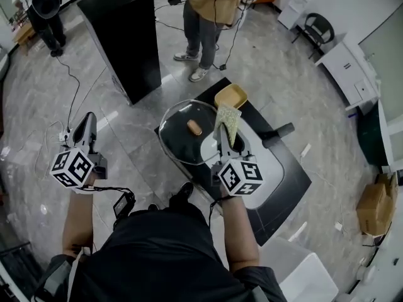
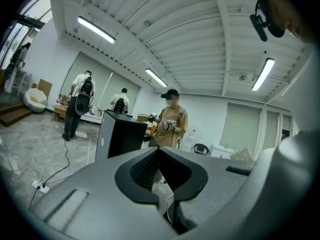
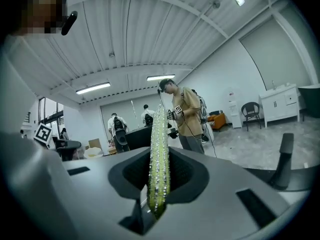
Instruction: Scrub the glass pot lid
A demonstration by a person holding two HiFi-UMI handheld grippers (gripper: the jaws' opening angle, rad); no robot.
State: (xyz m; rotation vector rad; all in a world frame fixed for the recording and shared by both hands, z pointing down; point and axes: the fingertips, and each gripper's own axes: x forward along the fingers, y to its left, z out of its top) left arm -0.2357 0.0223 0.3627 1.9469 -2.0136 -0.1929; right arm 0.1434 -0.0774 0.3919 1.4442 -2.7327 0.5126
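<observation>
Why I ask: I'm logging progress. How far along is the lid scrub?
Done: the right tool has the green scrub pad clamped. In hand: the pad hangs at the right edge of the glass lid; contact unclear. To do: the scrubbing itself; the left tool is shut, empty, off to the side.

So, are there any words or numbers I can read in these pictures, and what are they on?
No readable words or numbers anywhere.
Left cube: black-and-white square patterns only, no letters.
Right cube: the same, patterns only.
Standing person's marker: a small square pattern, too small to read.
Sponge: no print.
</observation>
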